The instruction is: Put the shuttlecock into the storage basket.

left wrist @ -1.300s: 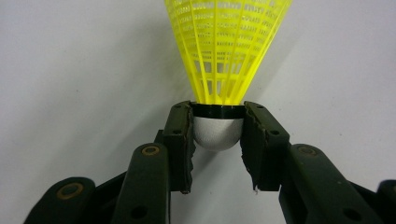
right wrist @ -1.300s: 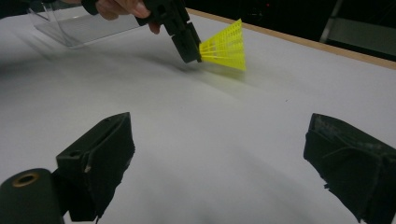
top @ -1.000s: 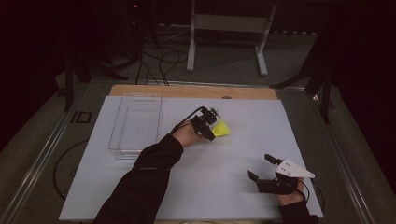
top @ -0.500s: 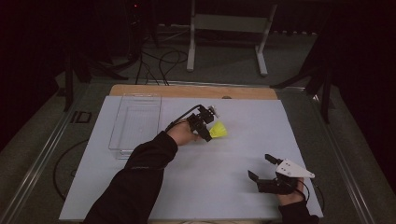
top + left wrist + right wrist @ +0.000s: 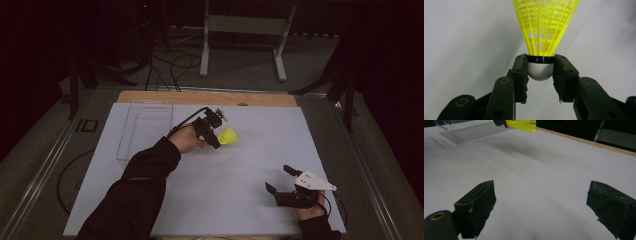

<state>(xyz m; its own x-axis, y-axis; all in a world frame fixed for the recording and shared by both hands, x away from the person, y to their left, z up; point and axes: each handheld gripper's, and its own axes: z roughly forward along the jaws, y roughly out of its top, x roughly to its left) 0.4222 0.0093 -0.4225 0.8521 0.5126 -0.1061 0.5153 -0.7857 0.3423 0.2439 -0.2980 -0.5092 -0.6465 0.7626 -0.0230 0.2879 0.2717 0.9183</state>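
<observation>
Left gripper view puts us close: the left gripper (image 5: 541, 75) is clenched on the rounded cork of the yellow shuttlecock (image 5: 545, 27), jaws just under the black band. We judge it best to hold that grip square and keep pressure off the skirt. It sits above the counter (image 5: 250, 165), near the clear tray (image 5: 145, 131). The right gripper (image 5: 281, 179) rests released. Whether the skirt touches the counter, we cannot tell.
</observation>
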